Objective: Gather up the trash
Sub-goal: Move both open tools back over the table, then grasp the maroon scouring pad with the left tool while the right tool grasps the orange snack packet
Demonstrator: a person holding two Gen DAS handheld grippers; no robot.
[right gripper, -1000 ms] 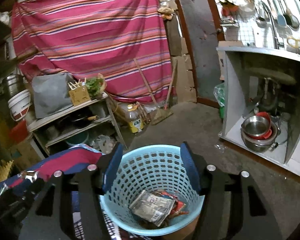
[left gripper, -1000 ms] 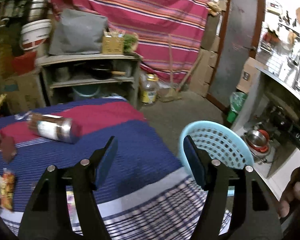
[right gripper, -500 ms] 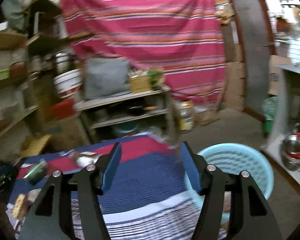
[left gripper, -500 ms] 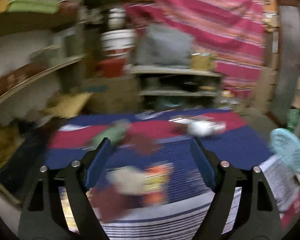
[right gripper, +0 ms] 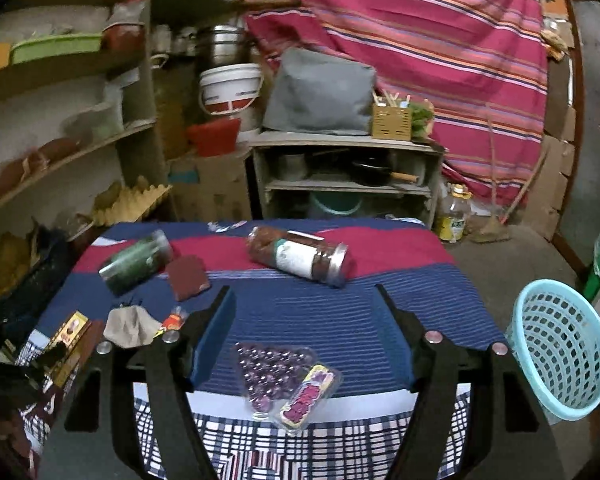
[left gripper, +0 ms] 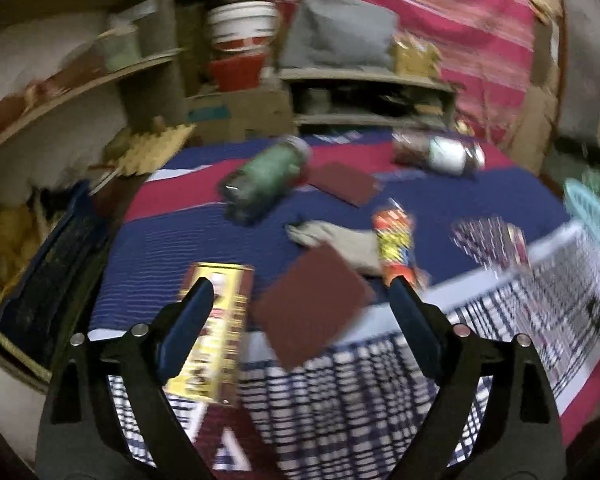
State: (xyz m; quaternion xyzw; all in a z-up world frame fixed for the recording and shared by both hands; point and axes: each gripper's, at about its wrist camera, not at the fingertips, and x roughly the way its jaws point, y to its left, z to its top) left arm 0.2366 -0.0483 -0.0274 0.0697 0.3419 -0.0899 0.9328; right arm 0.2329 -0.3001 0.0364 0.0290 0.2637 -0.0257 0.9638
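Trash lies on a table under a blue, red and checked cloth (right gripper: 324, 312). My right gripper (right gripper: 306, 332) is open and empty above a clear blister pack (right gripper: 288, 384) with a pink label. My left gripper (left gripper: 300, 320) is open and empty above a dark red square wrapper (left gripper: 312, 304), beside a yellow packet (left gripper: 216, 328). Farther on lie an orange snack wrapper (left gripper: 396, 244), crumpled grey paper (left gripper: 340, 240), a green jar (left gripper: 268, 180) and a brown jar with a white label (right gripper: 300, 256). The light blue basket (right gripper: 560, 348) stands off the table's right side.
A grey shelf unit (right gripper: 340, 172) with pans stands behind the table. Wooden shelves (right gripper: 60, 120) and a dark crate (left gripper: 48, 276) line the left. A white bucket (right gripper: 232, 88), an oil bottle (right gripper: 454, 216) and a striped curtain (right gripper: 420, 40) are at the back.
Both grippers swung left from the basket to over the table. The right view held the basket's inside before; now it faces the blister pack. The left view is still blurred.
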